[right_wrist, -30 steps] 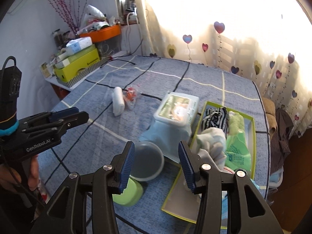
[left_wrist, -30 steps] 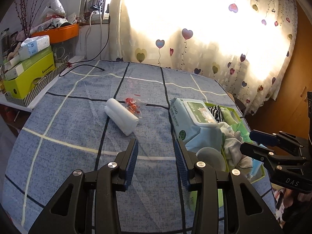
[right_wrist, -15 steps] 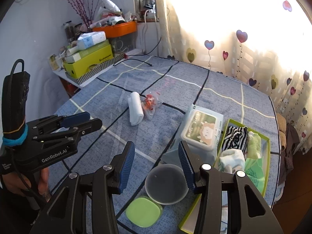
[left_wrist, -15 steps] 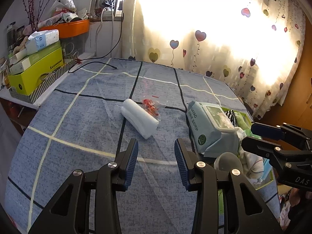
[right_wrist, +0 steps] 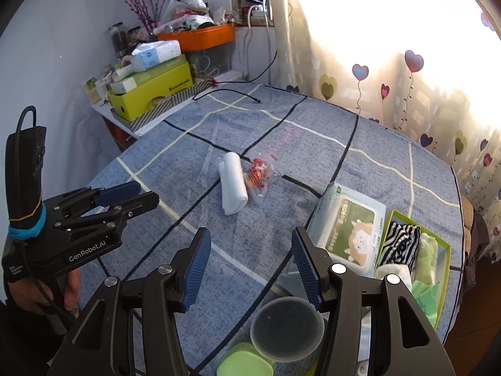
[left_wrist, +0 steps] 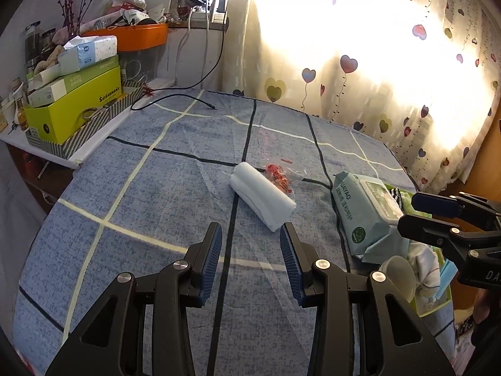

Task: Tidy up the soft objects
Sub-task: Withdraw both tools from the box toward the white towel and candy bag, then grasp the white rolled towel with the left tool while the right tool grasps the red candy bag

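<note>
Nearest, the left hand-held gripper [left_wrist: 250, 255] stood wide and empty over the blue checked bed cover [left_wrist: 150, 206], its jaws lined up toward the rolled white cloth [left_wrist: 261, 200] just beyond. The right hand-held gripper [right_wrist: 250, 260], also empty, was opening. The cloth lay beside a clear bag of red bits [left_wrist: 278, 177], touching or nearly so. A good pick would likely straddle the roll across its middle, clear of the bag, squeezing gently. Farther right, the green tray [right_wrist: 446, 252] already held folded soft items.
</note>
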Tool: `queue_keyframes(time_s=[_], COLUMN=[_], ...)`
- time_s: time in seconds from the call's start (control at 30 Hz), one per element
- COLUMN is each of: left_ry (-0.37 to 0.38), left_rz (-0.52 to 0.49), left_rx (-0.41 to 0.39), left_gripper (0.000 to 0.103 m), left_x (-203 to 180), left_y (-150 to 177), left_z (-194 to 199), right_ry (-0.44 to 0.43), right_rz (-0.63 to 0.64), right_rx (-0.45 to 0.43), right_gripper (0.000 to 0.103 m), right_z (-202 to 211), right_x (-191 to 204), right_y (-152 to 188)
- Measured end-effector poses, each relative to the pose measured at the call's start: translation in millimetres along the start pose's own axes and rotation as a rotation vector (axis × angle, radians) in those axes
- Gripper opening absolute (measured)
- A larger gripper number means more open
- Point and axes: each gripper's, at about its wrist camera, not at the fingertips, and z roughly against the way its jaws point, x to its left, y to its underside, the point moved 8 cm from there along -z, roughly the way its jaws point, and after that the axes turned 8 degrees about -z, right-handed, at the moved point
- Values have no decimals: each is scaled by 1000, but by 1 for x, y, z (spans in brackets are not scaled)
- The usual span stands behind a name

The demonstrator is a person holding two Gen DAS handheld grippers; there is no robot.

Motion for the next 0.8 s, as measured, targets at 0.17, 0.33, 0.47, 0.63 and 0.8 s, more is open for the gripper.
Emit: queue_keyframes(time_s=[0.17,0.33,0.47,0.63,0.8], left_ry=[-5,-10,-15,-20,-17], left_rz=[15,21,30,42,60], left_rx=[-7,-17,-19,-21,-14], left_gripper=[40,40,40,40,40], left_x=[4,7,12,18,24], left_y=[-6,-9,-10,-9,-7], left_z=[1,1,0,-3,-9], right_ry=[-13,-40,-55,-71,-78], right_rz=[-34,-75,-97,-100,-131], right_rx=[18,49,84,116,157], right_gripper=[53,53,53,53,53], right_z=[-10,-23,-37,-53,-75], right_x=[-1,-2,2,9,11], right_y=[-16,-31,-37,-43,-53])
